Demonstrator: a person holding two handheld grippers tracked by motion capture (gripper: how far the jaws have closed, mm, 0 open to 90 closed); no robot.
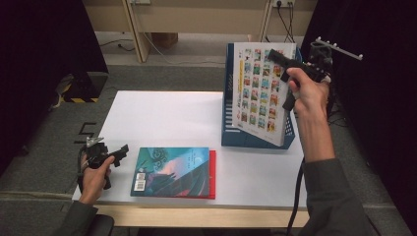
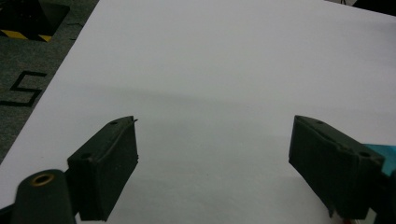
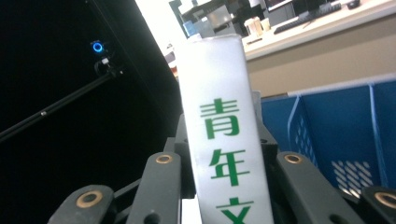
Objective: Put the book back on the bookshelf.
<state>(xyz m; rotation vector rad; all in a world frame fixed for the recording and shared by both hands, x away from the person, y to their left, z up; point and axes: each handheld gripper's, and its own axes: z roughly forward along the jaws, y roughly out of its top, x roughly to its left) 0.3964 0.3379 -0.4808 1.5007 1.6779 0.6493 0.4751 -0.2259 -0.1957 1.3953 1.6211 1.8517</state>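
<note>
In the high view, the right tool (image 1: pixel 281 60) is clamped on the upper edge of a thin white magazine (image 1: pixel 260 91), whose cover carries a grid of small colourful pictures. The magazine stands upright in a blue plastic file rack (image 1: pixel 230 123) at the far right of the white counter (image 1: pixel 172 118). The left tool (image 1: pixel 120 151) hovers at the counter's near left edge, jaws apart and empty. Just beside it a glossy teal book (image 1: pixel 169 171) lies flat on a red book (image 1: pixel 212 174), with a barcode label at its near corner.

In the left gripper view, the left tool (image 2: pixel 212 163) stands wide open over the smooth bare counter (image 2: pixel 210 70), gripping nothing. A teal corner (image 2: pixel 385 156) peeks in at the right.

In the right gripper view, the right tool (image 3: pixel 229 186) is nearly closed, pinching the magazine's white spine (image 3: pixel 219 116), which bears green Chinese characters, "青年文". The blue rack (image 3: pixel 327 126), with slotted walls, sits behind.
</note>
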